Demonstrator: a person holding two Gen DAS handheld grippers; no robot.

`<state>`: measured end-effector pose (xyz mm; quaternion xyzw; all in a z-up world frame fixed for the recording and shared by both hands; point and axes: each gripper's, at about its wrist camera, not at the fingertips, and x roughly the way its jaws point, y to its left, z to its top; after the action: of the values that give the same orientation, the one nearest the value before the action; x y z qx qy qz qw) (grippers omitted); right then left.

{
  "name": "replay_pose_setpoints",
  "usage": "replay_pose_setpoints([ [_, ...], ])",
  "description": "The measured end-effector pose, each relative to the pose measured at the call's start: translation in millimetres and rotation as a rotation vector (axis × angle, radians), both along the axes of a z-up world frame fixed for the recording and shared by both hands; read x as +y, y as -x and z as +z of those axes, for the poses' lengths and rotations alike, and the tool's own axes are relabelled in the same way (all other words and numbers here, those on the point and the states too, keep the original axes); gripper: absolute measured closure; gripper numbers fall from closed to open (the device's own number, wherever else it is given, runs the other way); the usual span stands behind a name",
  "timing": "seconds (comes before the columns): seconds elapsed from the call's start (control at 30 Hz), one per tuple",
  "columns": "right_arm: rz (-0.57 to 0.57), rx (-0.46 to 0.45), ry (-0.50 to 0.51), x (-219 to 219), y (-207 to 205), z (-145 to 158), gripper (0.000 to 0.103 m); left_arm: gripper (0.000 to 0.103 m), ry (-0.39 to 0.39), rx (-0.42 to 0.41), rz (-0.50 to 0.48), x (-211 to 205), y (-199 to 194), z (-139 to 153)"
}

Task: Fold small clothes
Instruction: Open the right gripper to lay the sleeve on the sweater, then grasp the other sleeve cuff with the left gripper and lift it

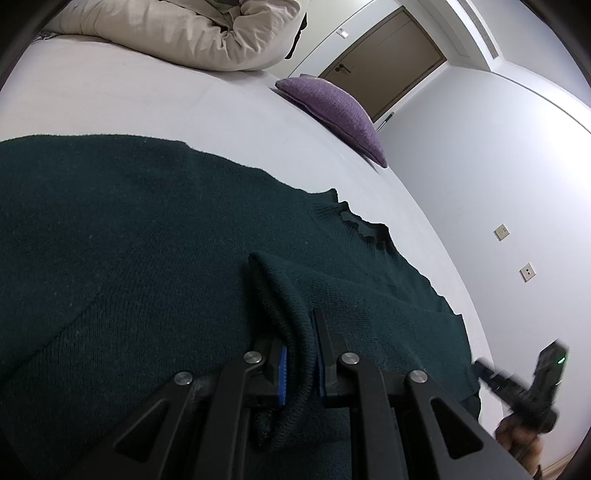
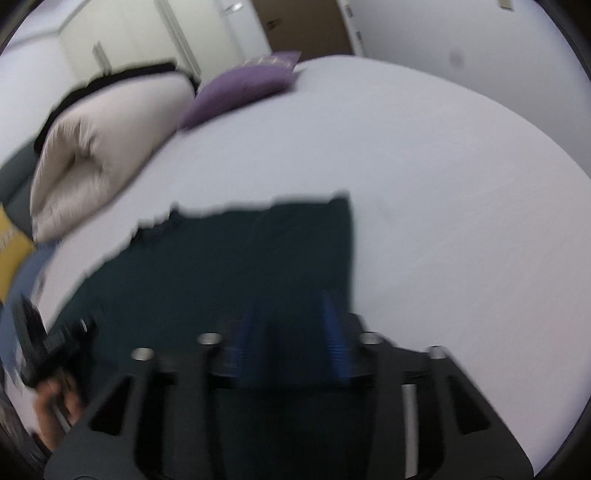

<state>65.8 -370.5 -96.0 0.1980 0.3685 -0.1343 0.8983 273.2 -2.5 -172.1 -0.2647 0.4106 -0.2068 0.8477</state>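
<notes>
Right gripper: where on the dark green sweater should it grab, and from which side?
Probably the dark green sweater at its free right edge, near the far corner. That edge lies straight and flat on the white bed sheet, so come in from the bare sheet side; the left gripper already pinches a fold.

- A white bed sheet (image 1: 147, 103) covers the mattress and carries everything else.
- A purple cushion (image 1: 334, 107) lies at the far edge of the bed, by the wall side.
- A cream duvet (image 1: 192, 29), bundled up, sits at the far corner of the bed, near the cushion but apart from it.
- A brown door (image 1: 388, 62) stands beyond the bed.
- Two wall sockets (image 1: 501, 232) are set in the white wall.
- Something yellow (image 2: 9, 251) shows at the bed's left edge, too blurred to tell.
</notes>
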Motion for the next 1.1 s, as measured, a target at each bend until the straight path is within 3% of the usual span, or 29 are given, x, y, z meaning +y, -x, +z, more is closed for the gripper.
replay_pose_setpoints([
  [0.07,-0.039,0.073,0.045,-4.2,1.5,-22.4,0.064,0.088,0.008,0.006,0.0,0.8,-0.6,-0.1],
  [0.13,-0.056,0.012,-0.08,-23.2,10.5,-30.7,0.068,0.088,0.023,0.027,-0.003,3.3,-3.0,1.7],
  [0.2,-0.095,0.013,-0.097,-31.4,15.5,-22.0,0.065,0.084,0.004,0.052,-0.014,3.4,-4.9,7.6],
  [0.27,-0.122,0.008,-0.081,-31.1,24.2,-10.2,0.064,0.057,-0.054,0.053,-0.008,5.3,0.6,22.9],
  [0.33,-0.122,-0.061,-0.128,-28.9,44.6,7.9,0.062,0.009,-0.098,0.028,0.032,15.9,11.3,43.7],
  [0.4,-0.13,-0.109,-0.115,-18.3,59.0,24.6,0.058,0.002,-0.158,-0.007,0.085,32.1,23.7,63.4],
  [0.53,-0.066,-0.147,-0.106,14.4,84.3,47.2,0.056,0.002,-0.16,-0.055,0.15,97.8,56.6,88.6],
  [0.67,0.013,-0.148,-0.129,47.0,107.6,58.6,0.056,0.007,-0.076,0.003,0.339,199.4,105.7,73.4],
  [0.8,0.09,-0.135,-0.183,86.7,115.5,52.8,0.056,0.02,0.11,0.097,0.575,295.1,156.3,35.4],
  [0.87,0.118,-0.112,-0.202,104.8,115.7,46.2,0.056,0.028,0.246,0.116,0.666,329.2,178.1,15.7],
  [0.9,0.128,-0.102,-0.213,112.9,114.7,42.5,0.056,0.037,0.309,0.121,0.693,339.6,184.6,8.6],
  [0.93,0.137,-0.094,-0.224,120.0,112.7,38.4,0.056,0.039,0.374,0.126,0.724,348.5,189.3,2.4],
  [1.1,0.151,-0.075,-0.258,144.0,102.8,23.0,0.056,0.037,0.518,0.115,0.886,355.2,191.8,-8.4],
])
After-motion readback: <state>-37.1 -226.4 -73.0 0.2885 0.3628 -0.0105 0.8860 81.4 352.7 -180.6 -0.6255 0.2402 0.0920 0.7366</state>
